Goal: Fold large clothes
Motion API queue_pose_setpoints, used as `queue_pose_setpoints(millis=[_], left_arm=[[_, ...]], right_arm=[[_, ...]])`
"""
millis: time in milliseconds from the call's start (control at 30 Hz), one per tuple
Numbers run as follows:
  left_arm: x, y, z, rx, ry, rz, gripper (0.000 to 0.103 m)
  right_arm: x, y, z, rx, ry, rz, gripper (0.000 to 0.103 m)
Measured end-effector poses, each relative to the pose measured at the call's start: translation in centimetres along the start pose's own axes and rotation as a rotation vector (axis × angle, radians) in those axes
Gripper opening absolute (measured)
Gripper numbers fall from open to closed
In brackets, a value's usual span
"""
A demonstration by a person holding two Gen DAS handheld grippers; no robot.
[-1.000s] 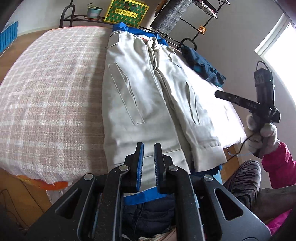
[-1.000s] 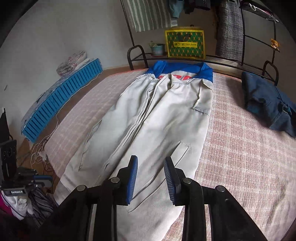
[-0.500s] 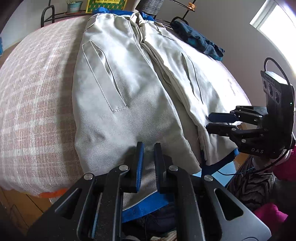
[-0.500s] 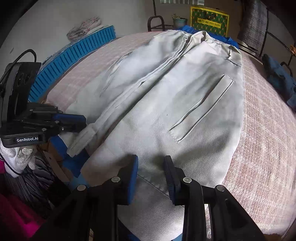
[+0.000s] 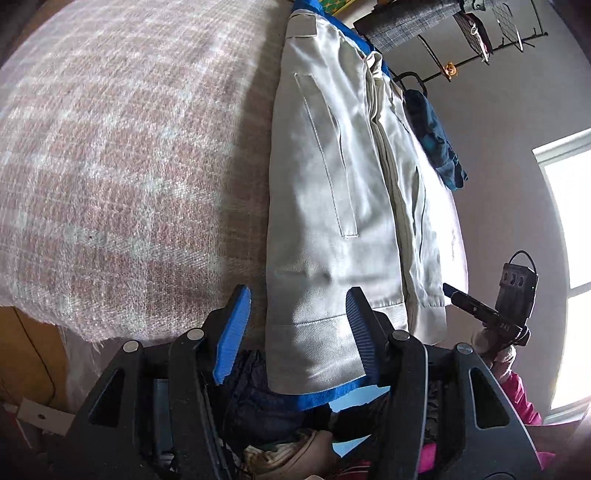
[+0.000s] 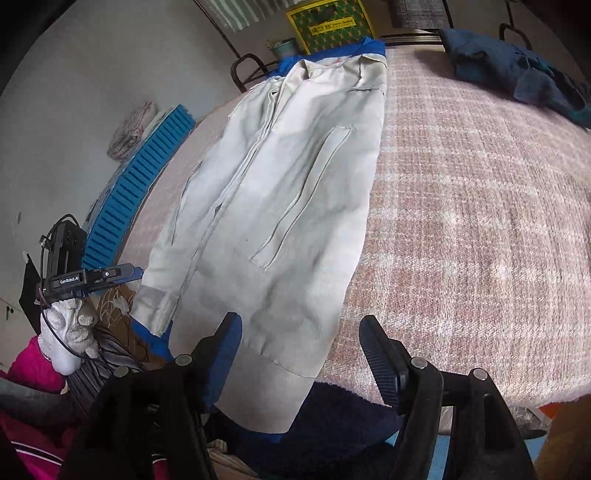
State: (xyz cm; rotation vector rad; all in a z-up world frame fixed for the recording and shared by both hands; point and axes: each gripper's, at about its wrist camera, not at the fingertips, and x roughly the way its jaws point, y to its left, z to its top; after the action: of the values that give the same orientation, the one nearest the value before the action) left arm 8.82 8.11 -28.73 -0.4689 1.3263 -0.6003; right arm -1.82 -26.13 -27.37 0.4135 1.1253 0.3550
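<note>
A light grey jacket with blue lining [image 5: 332, 192] lies lengthwise on the bed, collar far away, hem hanging over the near edge; it also shows in the right wrist view [image 6: 280, 192]. My left gripper [image 5: 297, 317] is open, its blue-padded fingers straddling the hem's left corner. My right gripper [image 6: 301, 339] is open, its fingers straddling the hem's right corner. Each gripper shows in the other's view: the right one [image 5: 476, 306] and the left one [image 6: 110, 275].
The bed has a pink checked blanket [image 5: 110, 147]. A dark blue garment [image 6: 517, 70] lies at its far right side. A blue ribbed panel [image 6: 140, 184] leans by the left wall. A metal rack with a green box [image 6: 328, 22] stands behind the bed.
Both grippers have opened from nearly closed. They have shifted so their fingers sit over the jacket's hem corners at the near bed edge.
</note>
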Motion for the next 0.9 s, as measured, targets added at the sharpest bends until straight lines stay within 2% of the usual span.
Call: queue_pose_setpoints(millis=[100, 233, 367, 467, 533, 600, 633, 700, 767, 900], left_arm=[[1.0, 0.3, -0.5, -0.019, 0.039, -0.028, 0.055], [1.4, -0.7, -1.1, 0.021, 0.052, -0.031, 0.055], [1.7, -0.9, -1.4, 0.015, 0.064, -0.039, 0.055], [1.8, -0.5, -2.2, -0.024, 0.085, -0.068, 0.055], [1.8, -0.7, -2.4, -0.013, 0.079, -0.055, 0.054], [1.9, -1.2, -2.6, 0.013, 0.082, -0.035, 0.041], [1.9, -1.3, -2.7, 0.013, 0.080, -0.034, 0.040], [1.9, -1.5, -2.7, 0.014, 0.070, -0.035, 0.032], [1.9, -2.0, -2.7, 0.016, 0.060, -0.032, 0.025], [0.8, -2.7, -2.8, 0.002, 0.030, -0.059, 0.021]], right_arm=[[1.0, -1.2, -0.4, 0.060, 0.023, 0.065, 0.065], [1.6, -1.8, -0.9, 0.095, 0.035, 0.122, 0.064], [1.7, -2.1, -1.1, 0.138, 0.067, 0.208, 0.060], [2.4, -1.4, -1.7, 0.120, 0.090, 0.211, 0.060], [2.7, -1.2, -1.7, 0.123, 0.088, 0.221, 0.060], [2.9, -0.8, -1.7, 0.121, 0.091, 0.232, 0.060], [3.0, -0.9, -1.9, 0.115, 0.096, 0.226, 0.058], [3.2, -0.6, -1.5, 0.107, 0.110, 0.206, 0.045], [3.0, -0.8, -1.2, 0.122, 0.113, 0.222, 0.038], [2.3, -0.8, -0.5, 0.148, 0.085, 0.265, 0.020]])
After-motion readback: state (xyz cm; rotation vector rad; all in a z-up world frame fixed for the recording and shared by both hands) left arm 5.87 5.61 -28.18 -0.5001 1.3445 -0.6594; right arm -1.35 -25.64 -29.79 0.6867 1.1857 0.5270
